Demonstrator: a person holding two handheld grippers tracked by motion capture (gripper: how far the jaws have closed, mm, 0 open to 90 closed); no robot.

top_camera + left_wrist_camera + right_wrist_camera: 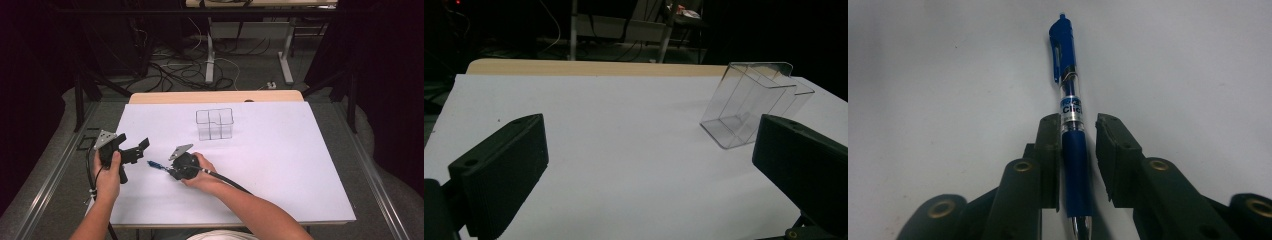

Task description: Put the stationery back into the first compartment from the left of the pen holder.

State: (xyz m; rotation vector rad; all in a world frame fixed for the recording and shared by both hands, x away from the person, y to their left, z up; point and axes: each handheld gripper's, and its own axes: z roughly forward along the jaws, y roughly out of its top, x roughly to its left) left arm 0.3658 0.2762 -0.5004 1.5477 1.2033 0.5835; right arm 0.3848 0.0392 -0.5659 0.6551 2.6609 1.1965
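Our right tongs (1075, 150) have narrowed around the blue pen (1070, 115): one pad touches the grip, the other stands just off it, so no firm clamp yet. The pen's long axis runs straight out along the jaws, clip end away, lying flat on the tabletop (280, 165) near its front-left part. The right hand (200, 172) is low, wrist level, tongs pointing left. Our left tongs (131, 150) hover wide and hold nothing, just beside the pen's far end. The clear organizer (215, 124) sits well apart, toward the back edge.
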